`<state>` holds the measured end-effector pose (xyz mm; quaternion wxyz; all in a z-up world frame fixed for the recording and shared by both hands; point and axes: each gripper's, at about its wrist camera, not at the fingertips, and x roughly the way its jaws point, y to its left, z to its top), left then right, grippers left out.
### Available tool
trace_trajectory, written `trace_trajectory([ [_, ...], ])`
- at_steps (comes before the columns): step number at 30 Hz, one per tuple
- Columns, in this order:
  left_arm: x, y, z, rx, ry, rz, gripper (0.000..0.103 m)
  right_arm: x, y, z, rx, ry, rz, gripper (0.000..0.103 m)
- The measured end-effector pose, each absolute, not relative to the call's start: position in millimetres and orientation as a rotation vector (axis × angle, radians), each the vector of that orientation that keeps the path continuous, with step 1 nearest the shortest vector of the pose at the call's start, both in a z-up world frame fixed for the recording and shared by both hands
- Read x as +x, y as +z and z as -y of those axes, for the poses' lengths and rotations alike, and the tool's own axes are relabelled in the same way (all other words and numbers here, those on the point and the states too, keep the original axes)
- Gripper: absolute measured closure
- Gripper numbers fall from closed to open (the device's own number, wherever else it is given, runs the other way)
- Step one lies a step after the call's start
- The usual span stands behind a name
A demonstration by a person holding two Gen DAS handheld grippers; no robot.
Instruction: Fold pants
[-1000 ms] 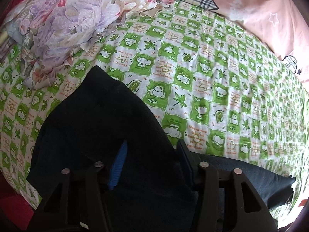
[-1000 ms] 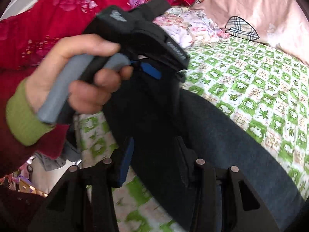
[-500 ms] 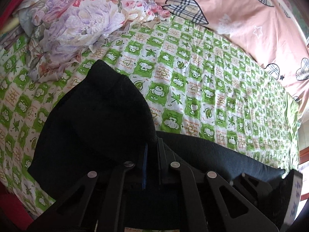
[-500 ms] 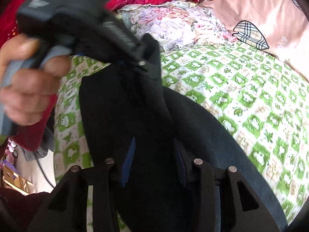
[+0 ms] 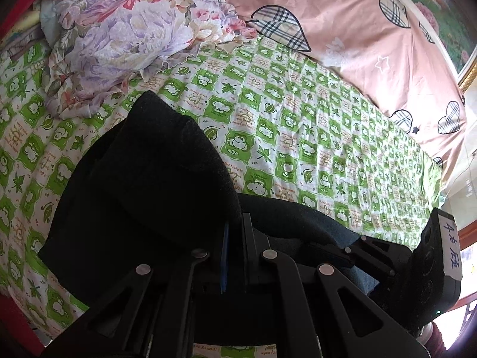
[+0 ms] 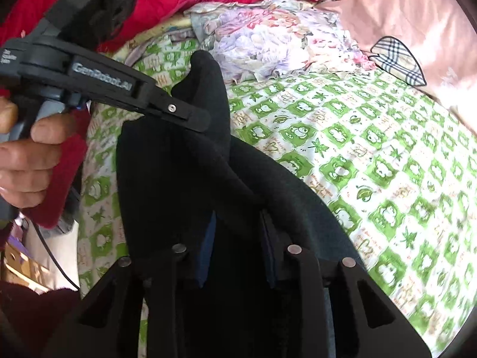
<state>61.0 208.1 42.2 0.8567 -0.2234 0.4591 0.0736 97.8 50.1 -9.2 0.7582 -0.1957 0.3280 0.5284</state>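
Dark pants (image 5: 143, 185) lie on the green-and-white sheet (image 5: 298, 137), bunched into a raised ridge (image 6: 208, 149). My left gripper (image 5: 235, 223) is shut on a fold of that cloth. In the right wrist view the left gripper (image 6: 196, 119) comes in from the upper left, held by a hand (image 6: 29, 149), pinching the ridge's top. My right gripper (image 6: 238, 217) straddles the same ridge lower down. Its jaws are closing, cloth fills the gap, and the pads stand a little apart. The right gripper (image 5: 337, 253) also shows at the left view's lower right.
A floral quilt (image 5: 125, 35) is heaped at the sheet's far left and a pink cover with plaid hearts (image 5: 342, 29) lies along the back. A red blanket (image 6: 208, 0) sits behind the quilt. The bed's edge and a cable (image 6: 56, 262) are at the left.
The left jaws went from open over the pants to shut on a fold, which now stands up as a ridge. The right jaws have narrowed around the cloth.
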Motion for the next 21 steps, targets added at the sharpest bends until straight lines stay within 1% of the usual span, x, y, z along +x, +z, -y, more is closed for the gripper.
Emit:
trace_trajectory([
  [5,55,43,-208,-0.473,0.142,-0.957,0.098,95,-7,-55,-0.475,1.155,-0.695,0.073],
  [7,52,43,-210,-0.478,0.140,-0.952,0.098,90,-2,-55,-0.484,1.155,-0.659,0.071],
  [12,50,43,-214,-0.504,0.132,-0.941,0.098,92,-18,-73,-0.582,1.148,-0.712,0.071],
  [13,49,43,-214,-0.503,0.131,-0.939,0.098,91,-23,-76,-0.609,1.138,-0.714,0.074],
  [14,49,43,-214,-0.503,0.130,-0.937,0.098,91,-25,-77,-0.624,1.125,-0.714,0.081],
  [15,48,43,-215,-0.504,0.128,-0.935,0.098,90,-25,-77,-0.620,1.121,-0.721,0.096],
  [18,44,43,-219,-0.513,0.126,-0.920,0.098,80,-12,-72,-0.579,1.141,-0.721,0.097],
  [21,27,52,-224,-0.534,0.107,-0.854,0.099,52,15,-70,-0.586,1.187,-0.668,0.097],
])
